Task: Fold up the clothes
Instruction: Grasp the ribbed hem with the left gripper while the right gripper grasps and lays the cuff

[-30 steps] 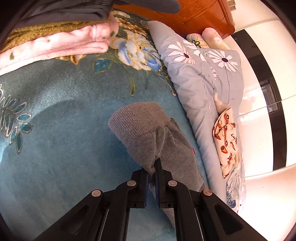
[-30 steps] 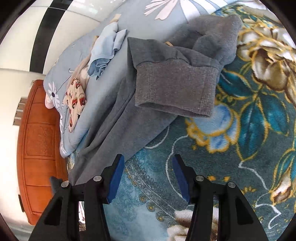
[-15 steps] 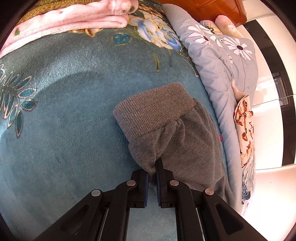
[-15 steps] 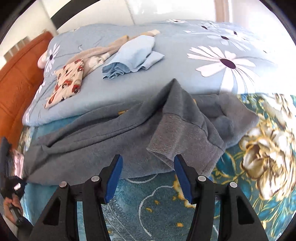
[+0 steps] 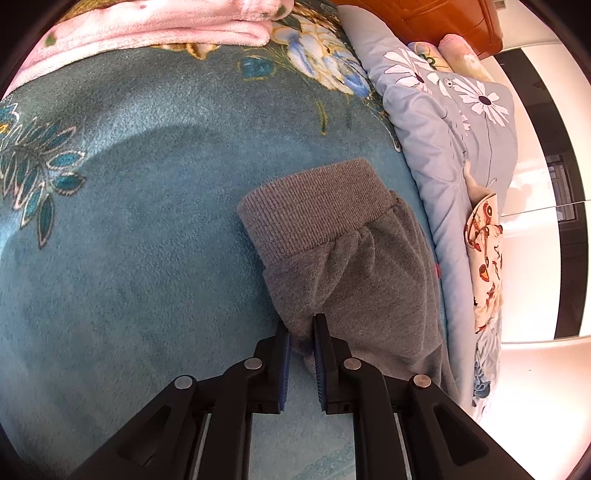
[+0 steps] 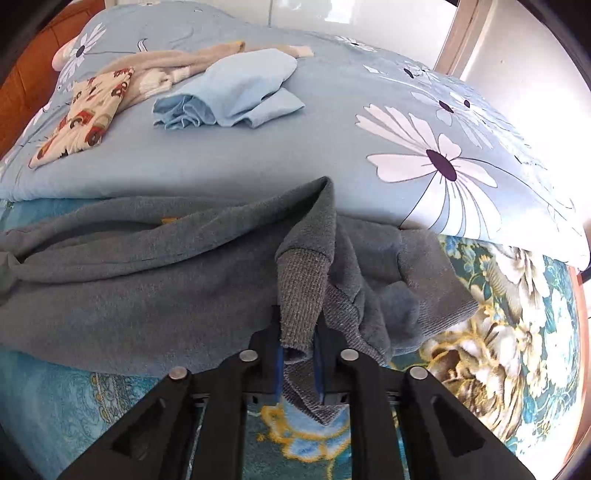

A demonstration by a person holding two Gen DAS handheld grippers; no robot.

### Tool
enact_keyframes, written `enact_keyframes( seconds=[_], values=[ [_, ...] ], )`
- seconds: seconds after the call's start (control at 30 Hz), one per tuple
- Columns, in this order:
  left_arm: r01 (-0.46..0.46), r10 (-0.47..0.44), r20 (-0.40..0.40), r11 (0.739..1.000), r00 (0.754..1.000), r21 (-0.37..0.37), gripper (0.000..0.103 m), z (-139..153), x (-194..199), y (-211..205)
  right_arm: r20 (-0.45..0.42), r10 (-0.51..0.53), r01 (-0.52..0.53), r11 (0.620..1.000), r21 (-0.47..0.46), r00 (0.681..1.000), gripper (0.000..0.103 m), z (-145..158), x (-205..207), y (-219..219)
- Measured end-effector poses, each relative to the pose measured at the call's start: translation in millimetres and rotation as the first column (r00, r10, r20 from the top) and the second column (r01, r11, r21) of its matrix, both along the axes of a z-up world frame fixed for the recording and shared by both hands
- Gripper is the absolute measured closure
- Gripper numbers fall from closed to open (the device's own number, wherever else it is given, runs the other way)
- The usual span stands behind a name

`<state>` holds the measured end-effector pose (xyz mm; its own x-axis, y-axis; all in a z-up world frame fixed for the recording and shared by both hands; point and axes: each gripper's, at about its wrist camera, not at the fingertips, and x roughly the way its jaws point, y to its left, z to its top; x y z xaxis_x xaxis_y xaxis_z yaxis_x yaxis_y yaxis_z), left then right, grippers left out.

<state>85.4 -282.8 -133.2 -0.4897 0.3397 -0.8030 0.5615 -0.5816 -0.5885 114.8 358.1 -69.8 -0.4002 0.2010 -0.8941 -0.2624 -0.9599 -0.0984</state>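
No readable writing anywhere; only a small red tag (image 5: pixel 437 270) on the grey sweatshirt (image 5: pixel 354 280), too small to read. The left gripper (image 5: pixel 301 332) is easing open, a fold of grey fabric between its blue pads just below the ribbed cuff (image 5: pixel 314 214). The right gripper (image 6: pixel 298 334) is closing on another cuff (image 6: pixel 301 295), pinching it. The sweatshirt sprawls across the teal blanket (image 5: pixel 129 258), against the flowered quilt (image 6: pixel 332 155).

A home bedroom is shown. A bed is covered by a teal floral blanket (image 5: pixel 147 221) and a grey-blue daisy-print quilt (image 6: pixel 332 147), with an orange wooden headboard (image 5: pixel 443 18) at the far end. Loose garments (image 6: pixel 229 92) are scattered on the quilt, and white cupboard doors (image 5: pixel 535 258) are seen at the right.
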Motion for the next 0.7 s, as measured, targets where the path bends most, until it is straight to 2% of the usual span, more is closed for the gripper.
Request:
enact_keyframes(
  seconds=[0.13, 0.27, 0.33, 0.43, 0.57, 0.6, 0.63, 0.67, 0.7],
  values=[
    [-0.002, 0.002, -0.006, 1.0, 1.0, -0.006, 0.089, 1.1, 1.1, 0.3, -0.05, -0.01, 0.01, 1.0, 0.01, 0.999, 0.094, 35.9, -6.8, 38.0],
    [-0.005, 0.005, -0.006, 1.0, 1.0, 0.0, 0.089, 0.9, 2.9, 0.4, -0.086, -0.117, 0.114, 0.993, -0.03, 0.989, 0.094, 64.8, -22.4, 89.0],
    [-0.006, 0.006, -0.004, 1.0, 1.0, 0.002, 0.089, 1.5, 2.9, 0.2, -0.072, -0.156, 0.154, 0.987, -0.036, 0.985, 0.094, 65.4, -32.0, 107.1],
    [-0.015, 0.015, 0.001, 1.0, 1.0, 0.012, 0.089, 1.0, 3.9, -1.1, -0.01, -0.245, 0.245, 0.969, 0.017, 0.969, 0.094, 47.7, -38.5, 130.1],
    [-0.032, 0.032, 0.003, 0.999, 0.999, 0.021, 0.08, -0.5, 3.8, -4.0, 0.029, -0.393, 0.394, 0.912, -0.115, 0.919, 0.094, 28.4, -16.5, 160.7],
    [-0.035, 0.035, 0.0, 0.999, 0.999, 0.028, 0.079, -1.1, 3.2, -4.6, 0.001, -0.41, 0.407, 0.903, -0.136, 0.912, 0.094, 29.7, -7.6, 163.7],
    [-0.037, 0.037, -0.003, 0.999, 0.999, 0.036, 0.078, -1.9, 2.3, -5.3, -0.026, -0.417, 0.408, 0.898, -0.165, 0.909, 0.089, 32.0, 2.3, 164.2],
    [-0.038, 0.039, -0.005, 0.998, 0.999, 0.043, 0.074, -2.5, 1.2, -5.7, -0.052, -0.423, 0.406, 0.893, -0.194, 0.905, 0.076, 34.4, 12.2, 164.5],
    [-0.04, 0.041, -0.007, 0.998, 0.999, 0.052, 0.072, -3.1, 0.0, -5.9, -0.078, -0.43, 0.404, 0.887, -0.224, 0.899, 0.068, 36.8, 22.1, 164.8]
  ],
)
